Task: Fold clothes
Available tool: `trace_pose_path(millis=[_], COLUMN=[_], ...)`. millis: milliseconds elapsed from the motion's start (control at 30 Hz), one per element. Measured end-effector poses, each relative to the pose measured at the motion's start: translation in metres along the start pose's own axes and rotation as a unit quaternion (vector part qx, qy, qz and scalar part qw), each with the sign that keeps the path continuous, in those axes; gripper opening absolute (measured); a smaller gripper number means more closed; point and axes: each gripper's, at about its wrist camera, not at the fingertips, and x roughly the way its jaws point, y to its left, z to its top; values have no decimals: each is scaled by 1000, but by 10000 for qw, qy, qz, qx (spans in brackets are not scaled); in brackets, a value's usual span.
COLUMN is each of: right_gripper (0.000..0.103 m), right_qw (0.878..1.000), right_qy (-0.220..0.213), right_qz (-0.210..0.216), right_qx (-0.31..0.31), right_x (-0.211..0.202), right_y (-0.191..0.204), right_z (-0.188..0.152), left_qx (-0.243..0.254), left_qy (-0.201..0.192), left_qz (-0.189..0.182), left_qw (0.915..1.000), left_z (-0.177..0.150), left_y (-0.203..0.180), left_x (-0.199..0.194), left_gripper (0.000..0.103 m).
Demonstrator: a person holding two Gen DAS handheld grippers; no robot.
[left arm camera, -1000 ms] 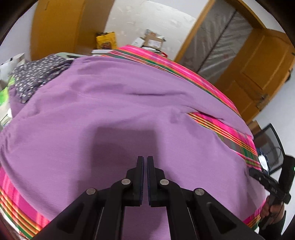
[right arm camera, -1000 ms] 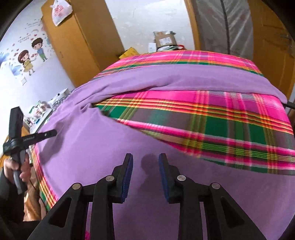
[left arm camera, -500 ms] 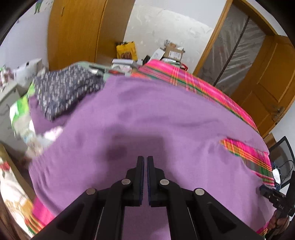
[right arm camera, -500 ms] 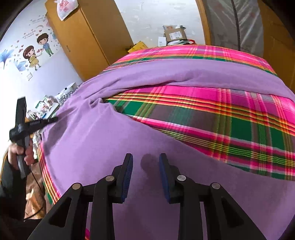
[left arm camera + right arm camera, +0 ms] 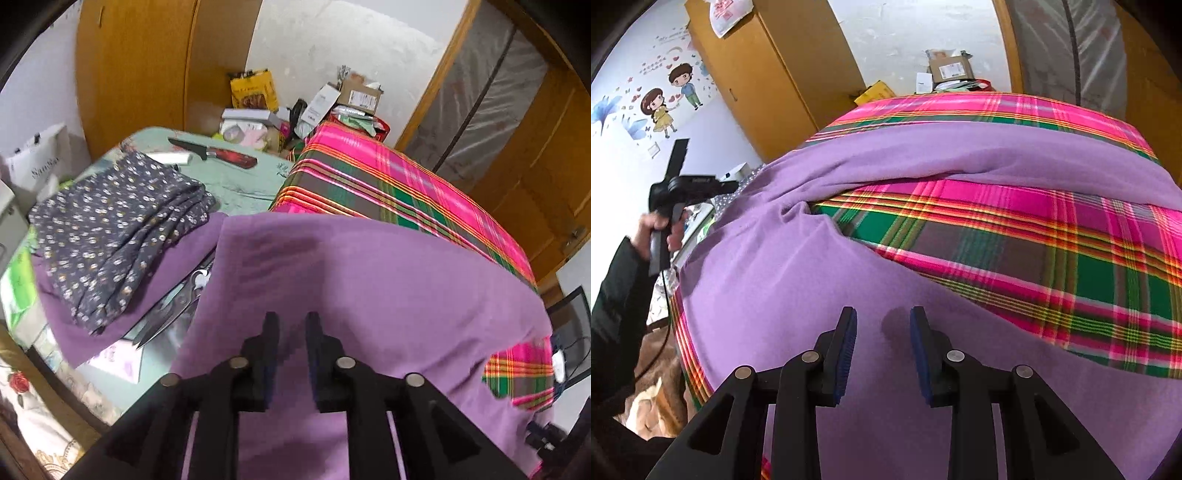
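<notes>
A large purple cloth lies spread over a pink and green plaid bed cover. In the left wrist view my left gripper hovers above the cloth near its left edge, its jaws opening with nothing between them. In the right wrist view the purple cloth covers the near and left part of the plaid cover, with a second band across the far side. My right gripper stands open just above the cloth, nothing between its fingers. The left gripper shows at the far left, held by a hand.
A folded dark floral garment lies on a folded purple piece on a side table left of the bed. Scissors and a red-handled knife lie there too. Boxes and wooden wardrobes stand at the far wall.
The left gripper swept left over the cloth towards its left edge, bringing the side table into view, and its jaws went from shut to parted. The right gripper stayed open and nearly still.
</notes>
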Motion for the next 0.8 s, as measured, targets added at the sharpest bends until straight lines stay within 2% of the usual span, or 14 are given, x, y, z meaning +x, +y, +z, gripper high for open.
trace_pose_path(millis=[67,167,233,400,467,633,800], right_gripper=[31,31,31,31,31,31,32], right_qw=[10000,10000,9999,9999,9999,10000,9999], right_qy=[24,54,77,117,96,-30,-145], right_qz=[15,53,56,6,0,-6,-40], right_qx=[-13,-50,-70,-66,-58,-55,21], right_x=[5,10,12,17,17,10,1], right_y=[3,7,9,11,12,14,12], right_z=[3,6,7,10,11,12,9], left_qx=[-66,-238,-215,252,334,176,174], left_qy=[126,214,74,-137,-162,-248,-510], left_qz=[142,146,173,719,829,919,691], left_qw=[9998,9994,9996,9970,9959,9953,9962], left_z=[9,16,20,24,26,26,10], left_y=[6,15,19,10,7,7,-7], left_x=[15,34,41,52,52,37,-5], left_gripper=[16,16,16,17,17,17,17])
